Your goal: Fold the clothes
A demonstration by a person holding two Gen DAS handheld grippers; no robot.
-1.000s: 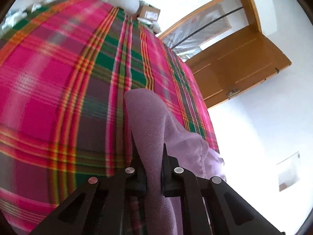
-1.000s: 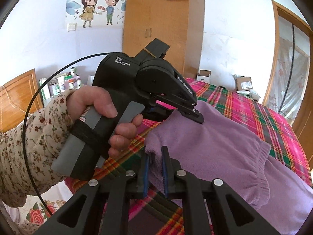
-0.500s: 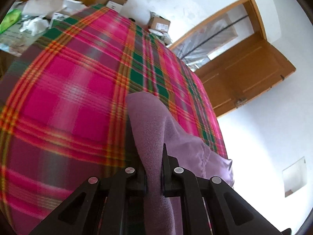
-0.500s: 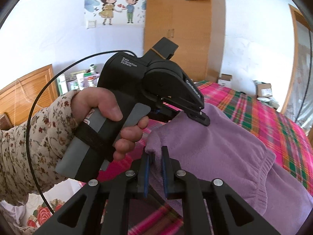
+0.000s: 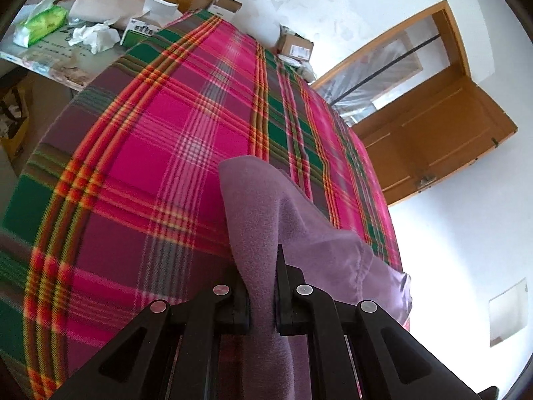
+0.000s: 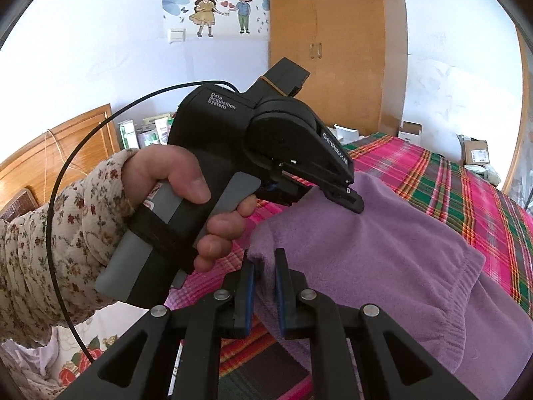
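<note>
Since a moment ago, both claws have swung the purple fleece point(image 6: 383, 250) toward the bed's point(image 5: 160, 153) end. Left claw point(image 5: 261, 295) and right claw point(image 6: 265, 295) each pinch its edge above the bed; keep it tight and level

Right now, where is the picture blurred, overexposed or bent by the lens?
Left wrist view: plaid bedspread smeared near the lower left, wall at right blown out white, door frame bowed. Right wrist view: sharp, evenly lit; wardrobe edges curve, dark corners.
</note>
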